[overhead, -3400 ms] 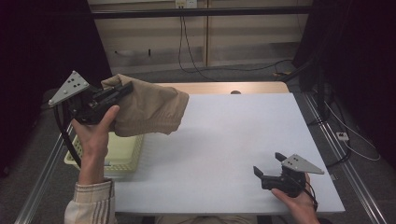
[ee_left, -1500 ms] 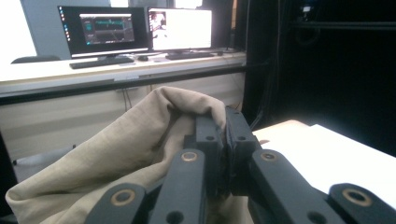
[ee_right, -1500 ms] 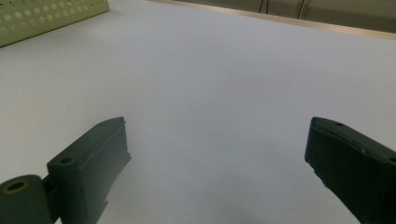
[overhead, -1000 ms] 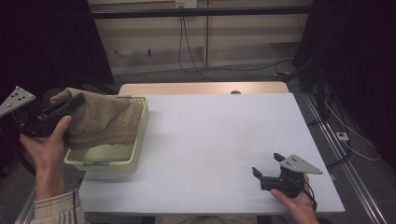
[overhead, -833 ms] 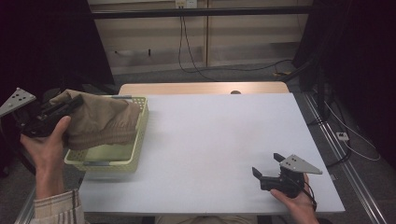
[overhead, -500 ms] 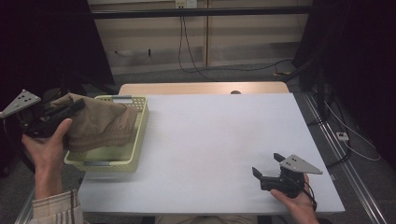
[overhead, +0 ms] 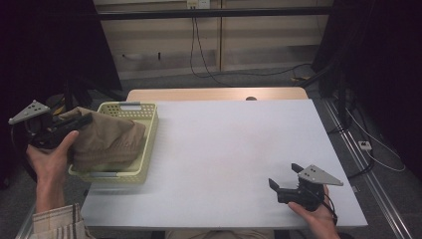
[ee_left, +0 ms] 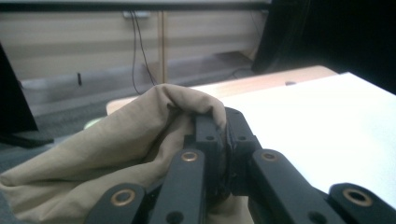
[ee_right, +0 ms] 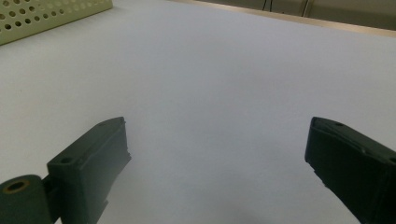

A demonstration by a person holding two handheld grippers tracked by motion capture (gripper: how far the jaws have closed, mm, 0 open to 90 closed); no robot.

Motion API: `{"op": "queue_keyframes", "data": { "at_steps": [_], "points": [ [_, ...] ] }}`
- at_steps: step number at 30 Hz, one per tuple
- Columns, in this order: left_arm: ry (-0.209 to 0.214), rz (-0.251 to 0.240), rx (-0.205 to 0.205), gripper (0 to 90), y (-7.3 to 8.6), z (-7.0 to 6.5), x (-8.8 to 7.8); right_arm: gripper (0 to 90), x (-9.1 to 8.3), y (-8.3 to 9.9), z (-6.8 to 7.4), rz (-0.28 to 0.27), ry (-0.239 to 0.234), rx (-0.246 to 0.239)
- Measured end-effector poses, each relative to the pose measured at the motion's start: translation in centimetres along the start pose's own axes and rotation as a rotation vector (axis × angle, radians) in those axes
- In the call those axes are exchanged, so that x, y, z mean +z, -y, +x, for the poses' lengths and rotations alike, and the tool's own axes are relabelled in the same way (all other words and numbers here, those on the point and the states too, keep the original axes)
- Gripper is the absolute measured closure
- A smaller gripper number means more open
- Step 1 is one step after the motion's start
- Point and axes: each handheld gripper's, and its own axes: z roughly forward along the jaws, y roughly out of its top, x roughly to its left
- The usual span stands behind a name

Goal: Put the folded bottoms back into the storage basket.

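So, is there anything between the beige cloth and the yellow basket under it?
Nothing visible. The beige cloth, clamped in the left hand-held gripper, already sags into the yellow basket; no other thing shows inside.

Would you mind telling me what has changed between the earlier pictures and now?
The left gripper, shut on the tan cloth, carried it from above the table leftward and down, so the cloth now lies mostly in the yellow basket, still gripped. The basket, the white table and the open right gripper, resting near the table's front right corner, stayed as they were.
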Motion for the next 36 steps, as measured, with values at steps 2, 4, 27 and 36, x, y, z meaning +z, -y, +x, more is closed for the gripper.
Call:
{"op": "queue_keyframes", "data": {
  "at_steps": [2, 4, 27, 36],
  "points": [
    [0.009, 0.017, 0.003, 86.7, 0.1, 0.0, 0.1, 6.0, 0.0, 0.0, 0.0, 0.0, -0.001, -0.001],
    [0.022, 0.026, 0.006, 86.7, 0.1, 0.0, 0.0, 6.1, 0.0, 0.0, 0.0, 0.0, -0.001, 0.0],
    [0.063, 0.096, 0.002, 86.4, 0.7, 0.8, 2.6, 5.8, 0.1, 0.0, 0.0, 0.001, 0.003, 0.004],
    [0.019, 0.146, -0.014, 86.3, 1.3, 1.4, 4.1, 5.8, 0.2, 0.0, 0.0, 0.005, 0.002, 0.003]
  ]
}}
